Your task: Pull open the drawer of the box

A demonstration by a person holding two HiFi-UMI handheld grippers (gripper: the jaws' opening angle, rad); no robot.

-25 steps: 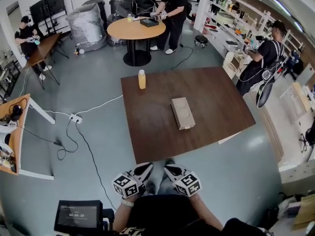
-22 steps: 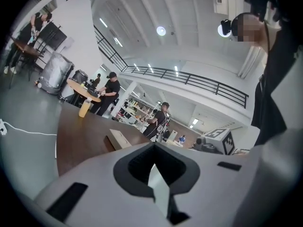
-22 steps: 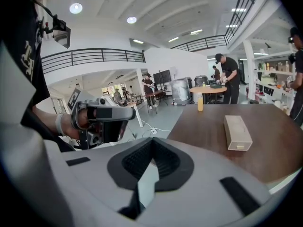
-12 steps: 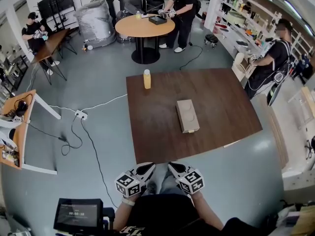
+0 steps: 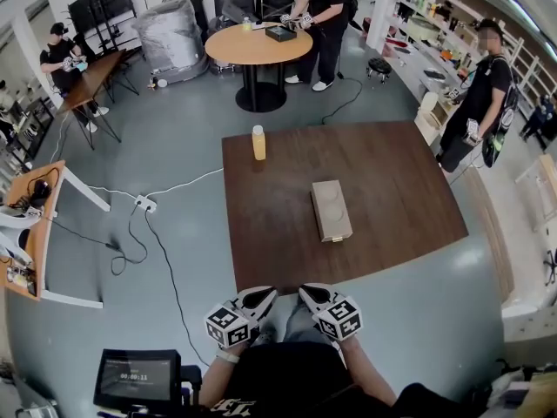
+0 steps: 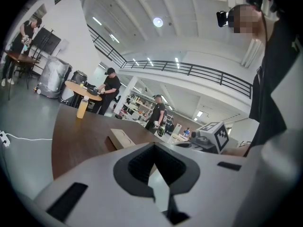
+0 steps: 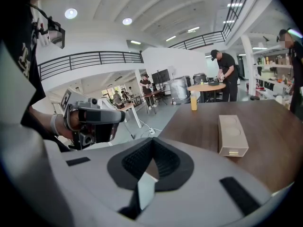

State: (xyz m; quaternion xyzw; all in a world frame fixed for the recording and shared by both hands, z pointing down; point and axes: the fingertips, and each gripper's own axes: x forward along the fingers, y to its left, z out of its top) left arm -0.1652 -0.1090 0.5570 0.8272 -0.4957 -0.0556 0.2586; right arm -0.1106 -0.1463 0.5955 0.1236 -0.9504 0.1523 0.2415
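We hold left tool [image 5: 259, 296] and right tool [image 5: 306, 294] closed and empty at our waist, short of the surface [image 5: 392, 164], likely pre-approach. Box [image 5: 331, 209] sits mid-surface, drawer [image 7: 233, 150] shut, facing us.

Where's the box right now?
In the head view, the box lies near the middle of the brown table, one short end toward the person. The orange bottle stands apart from it at the table's far left corner.
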